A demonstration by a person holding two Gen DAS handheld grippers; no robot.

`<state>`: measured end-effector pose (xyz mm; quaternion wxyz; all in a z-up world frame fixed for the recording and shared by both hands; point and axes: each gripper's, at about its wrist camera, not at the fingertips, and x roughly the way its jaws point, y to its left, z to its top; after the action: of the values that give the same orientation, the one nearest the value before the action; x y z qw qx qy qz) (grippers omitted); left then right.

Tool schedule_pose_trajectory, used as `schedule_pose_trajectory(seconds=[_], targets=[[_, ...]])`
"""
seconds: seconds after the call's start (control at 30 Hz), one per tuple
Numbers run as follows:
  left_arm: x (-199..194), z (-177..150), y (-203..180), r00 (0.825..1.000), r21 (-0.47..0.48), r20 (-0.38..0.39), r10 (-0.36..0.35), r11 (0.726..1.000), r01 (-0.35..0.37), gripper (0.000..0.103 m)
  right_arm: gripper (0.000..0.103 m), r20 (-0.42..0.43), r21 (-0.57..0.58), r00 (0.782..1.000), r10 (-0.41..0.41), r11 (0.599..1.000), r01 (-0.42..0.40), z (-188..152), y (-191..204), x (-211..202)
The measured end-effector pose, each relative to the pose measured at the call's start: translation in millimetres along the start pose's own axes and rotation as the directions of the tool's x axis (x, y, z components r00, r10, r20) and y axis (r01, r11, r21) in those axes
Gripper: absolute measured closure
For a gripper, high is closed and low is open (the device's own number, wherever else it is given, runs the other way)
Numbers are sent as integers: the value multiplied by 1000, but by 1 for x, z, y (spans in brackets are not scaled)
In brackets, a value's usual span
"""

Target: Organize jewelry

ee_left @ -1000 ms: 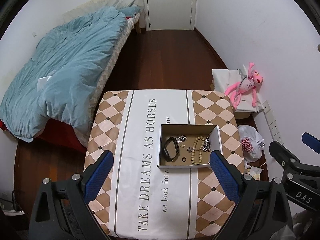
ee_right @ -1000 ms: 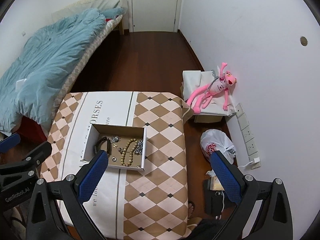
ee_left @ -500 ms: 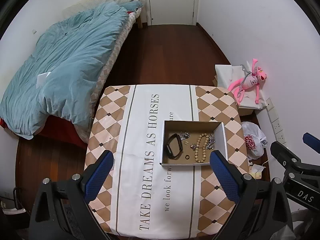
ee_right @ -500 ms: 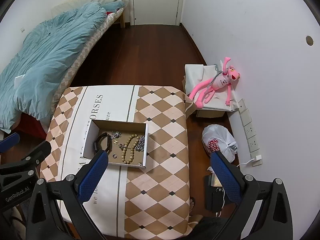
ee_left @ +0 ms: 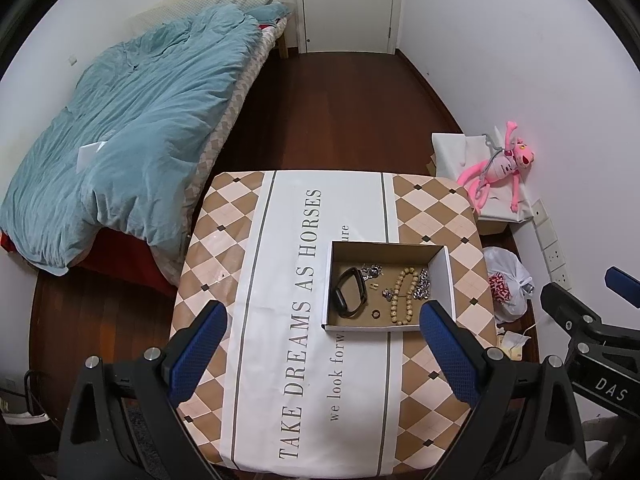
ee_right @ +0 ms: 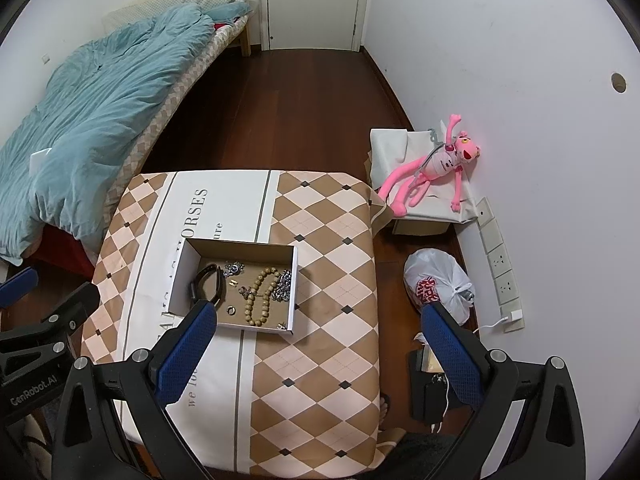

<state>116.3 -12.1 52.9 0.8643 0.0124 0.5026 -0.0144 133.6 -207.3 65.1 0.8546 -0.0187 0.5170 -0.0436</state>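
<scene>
An open cardboard box (ee_left: 447, 280) (ee_right: 182, 268) sits on the table with the checked cloth (ee_left: 280, 280) (ee_right: 320, 260). Inside lie a black band (ee_left: 350, 292) (ee_right: 208, 284), a wooden bead bracelet (ee_left: 404, 296) (ee_right: 262, 296), silver chain pieces (ee_left: 424, 286) (ee_right: 282, 286), a small ring (ee_left: 375, 313) (ee_right: 230, 310) and other small pieces. My left gripper (ee_left: 322, 354) hangs open high above the table's near half. My right gripper (ee_right: 318, 350) is open too, over the table's right side. Both hold nothing.
A bed with a teal duvet (ee_left: 132, 128) fills the left. A pink plush toy (ee_left: 500, 168) lies on a white box by the right wall, with a white plastic bag (ee_right: 436, 284) and wall sockets (ee_right: 500, 264) below it. A shut door (ee_left: 346, 4) stands at the far end.
Both grippers have lifted and tilted a little, so the table and box sit lower and nearer in each view. The jaws stay open; nothing in the box has moved.
</scene>
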Motion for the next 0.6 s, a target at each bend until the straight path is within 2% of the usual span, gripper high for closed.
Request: schedule_pose_trajectory(seconds=[0.6], targets=[[-7, -5, 3, 1000, 1, 14, 3, 1000, -3, 5, 0, -4, -1, 1000, -5, 1000, 5, -4, -1, -5]])
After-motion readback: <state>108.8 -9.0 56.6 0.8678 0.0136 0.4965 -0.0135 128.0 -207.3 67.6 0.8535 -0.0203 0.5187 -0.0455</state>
